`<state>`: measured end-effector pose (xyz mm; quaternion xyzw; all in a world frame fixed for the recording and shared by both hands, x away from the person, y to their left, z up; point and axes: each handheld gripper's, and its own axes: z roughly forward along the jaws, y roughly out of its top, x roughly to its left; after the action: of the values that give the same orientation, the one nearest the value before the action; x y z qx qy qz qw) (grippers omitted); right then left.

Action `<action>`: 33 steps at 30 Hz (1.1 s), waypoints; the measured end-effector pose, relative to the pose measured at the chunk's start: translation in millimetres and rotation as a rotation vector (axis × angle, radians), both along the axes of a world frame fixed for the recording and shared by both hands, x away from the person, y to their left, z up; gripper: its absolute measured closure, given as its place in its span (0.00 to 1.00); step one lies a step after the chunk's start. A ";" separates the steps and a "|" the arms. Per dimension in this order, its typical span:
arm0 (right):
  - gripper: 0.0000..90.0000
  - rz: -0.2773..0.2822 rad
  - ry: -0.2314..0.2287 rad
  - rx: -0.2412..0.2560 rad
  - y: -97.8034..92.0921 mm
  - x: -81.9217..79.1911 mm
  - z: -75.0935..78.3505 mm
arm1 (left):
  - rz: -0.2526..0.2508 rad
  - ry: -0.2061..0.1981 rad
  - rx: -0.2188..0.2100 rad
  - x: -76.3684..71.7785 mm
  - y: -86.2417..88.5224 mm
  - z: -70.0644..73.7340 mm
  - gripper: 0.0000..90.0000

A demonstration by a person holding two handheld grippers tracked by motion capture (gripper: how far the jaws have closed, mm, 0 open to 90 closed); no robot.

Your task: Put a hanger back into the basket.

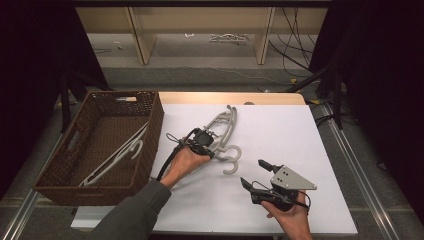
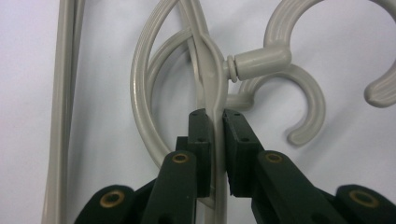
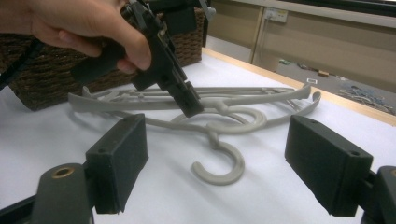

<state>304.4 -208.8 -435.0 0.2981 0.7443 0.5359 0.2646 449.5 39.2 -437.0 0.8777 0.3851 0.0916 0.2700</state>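
Note:
Two grey plastic hangers (image 1: 226, 122) lie stacked on the white table, hooks (image 1: 231, 156) towards me. My left gripper (image 1: 212, 136) comes down on them near the neck. In the left gripper view its jaws (image 2: 215, 119) are pinched on the thin middle bar of a grey hanger (image 2: 205, 51) just below the swivel hook. My right gripper (image 1: 252, 172) hovers low at the front right, open and holding nothing. In the right gripper view its pads (image 3: 119, 156) stand wide apart, facing the hanger hook (image 3: 224, 165) and the left gripper (image 3: 180, 91).
A brown wicker basket (image 1: 150, 142) stands at the table's left with another grey hanger (image 1: 120, 155) lying in it. The white tabletop (image 1: 290, 135) stretches to the right. Beyond the far edge are wooden shelving legs and floor cables (image 1: 295, 55).

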 end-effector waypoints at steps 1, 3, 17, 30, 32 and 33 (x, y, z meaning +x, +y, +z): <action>0.25 0.007 -0.011 0.008 0.7 0.9 -0.6 | 0.007 0.010 -0.020 1.2 2.7 1.6 0.91; 0.25 0.004 0.007 -0.009 -0.4 0.1 -0.3 | 0.027 0.031 -0.062 4.0 8.1 4.9 0.91; 0.25 0.006 0.006 -0.004 0.0 0.3 -0.2 | 0.120 0.080 -0.302 14.4 42.0 35.0 0.91; 0.25 0.009 0.009 -0.011 0.7 1.0 -1.2 | 0.182 0.050 -0.539 12.0 64.4 72.2 0.91; 0.25 0.006 0.010 -0.007 0.7 0.9 -1.1 | 0.170 0.041 -0.550 11.3 64.3 78.8 0.91; 0.25 0.007 0.027 -0.002 1.2 -0.1 -0.9 | 0.168 0.035 -0.556 10.6 64.1 81.7 0.91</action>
<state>304.4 -207.6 -435.9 0.3024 0.7493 0.5320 0.2531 460.1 103.3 -355.3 0.7365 0.4715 -0.0103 0.4849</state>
